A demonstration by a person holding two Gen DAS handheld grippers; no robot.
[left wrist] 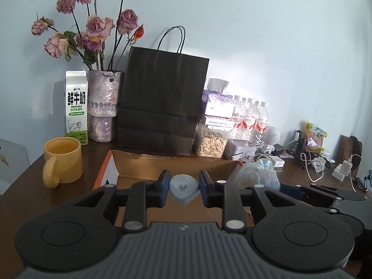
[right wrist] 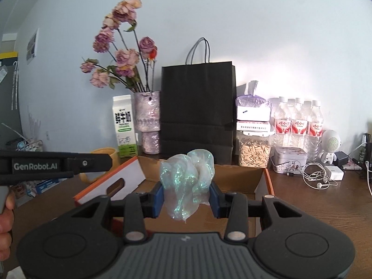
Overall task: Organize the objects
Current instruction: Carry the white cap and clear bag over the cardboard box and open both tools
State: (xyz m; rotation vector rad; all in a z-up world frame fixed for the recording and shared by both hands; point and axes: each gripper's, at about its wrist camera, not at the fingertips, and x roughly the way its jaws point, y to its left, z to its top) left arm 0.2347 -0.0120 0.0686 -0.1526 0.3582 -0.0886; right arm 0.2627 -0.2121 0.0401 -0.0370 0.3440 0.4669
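My left gripper (left wrist: 183, 189) is shut on a small pale blue-grey moulded piece (left wrist: 183, 188) and holds it above the open cardboard box (left wrist: 162, 162). My right gripper (right wrist: 187, 197) is shut on a crumpled iridescent plastic wrap (right wrist: 186, 186) and holds it above the same box (right wrist: 237, 176). The wrap also shows in the left wrist view (left wrist: 258, 174), over the box's right side. The left gripper's body shows at the left of the right wrist view (right wrist: 55, 166).
Behind the box stand a black paper bag (left wrist: 162, 102), a vase of dried roses (left wrist: 103, 107), a milk carton (left wrist: 76, 107), a seed jar (left wrist: 211, 144), water bottles (left wrist: 251, 118) and a tin (left wrist: 241, 150). A yellow mug (left wrist: 62, 162) is left of the box. Cables and chargers (right wrist: 320, 176) lie right.
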